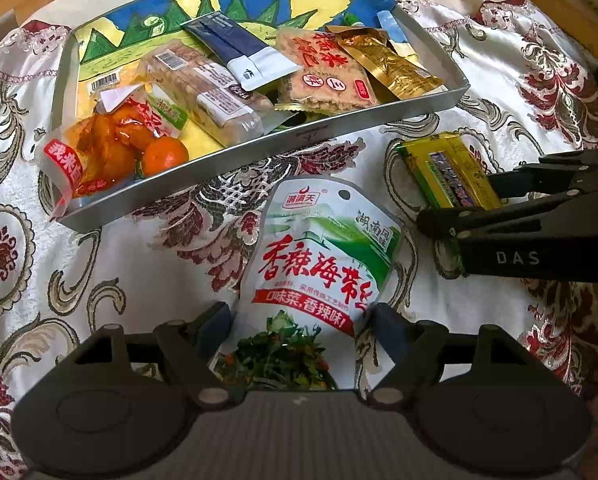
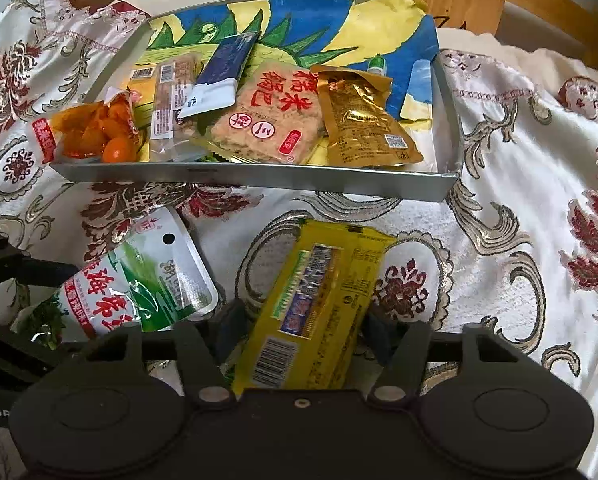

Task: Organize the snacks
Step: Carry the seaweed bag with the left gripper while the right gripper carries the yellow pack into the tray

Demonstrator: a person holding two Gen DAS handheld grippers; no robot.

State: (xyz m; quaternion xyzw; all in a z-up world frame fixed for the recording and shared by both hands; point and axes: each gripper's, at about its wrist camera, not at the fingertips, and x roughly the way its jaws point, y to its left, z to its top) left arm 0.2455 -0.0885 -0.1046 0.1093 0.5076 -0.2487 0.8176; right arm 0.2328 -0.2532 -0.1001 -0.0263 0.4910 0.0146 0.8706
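Left gripper (image 1: 303, 320), jaws wide, straddles the seaweed snack pouch (image 1: 319, 256). Right gripper (image 2: 303, 320), also wide, brackets the yellow snack packet (image 2: 319, 300); both lie just before the metal tray (image 2: 259, 178).

brightness: both views well lit, soft daylight, colours saturated
glare: sheen on the seaweed pouch (image 1: 319, 248), gold packet (image 2: 363, 120) and embroidered cloth (image 2: 519, 208); cloth whites near clipping
shadows: soft and short, darkest under the near wall of the metal tray (image 2: 259, 178)
distortion: strong fisheye, tray edges bow, black vignette in the corners
focus: centre fairly sharp, print readable; claw housings at the bottom dark, low detail; edges smeared
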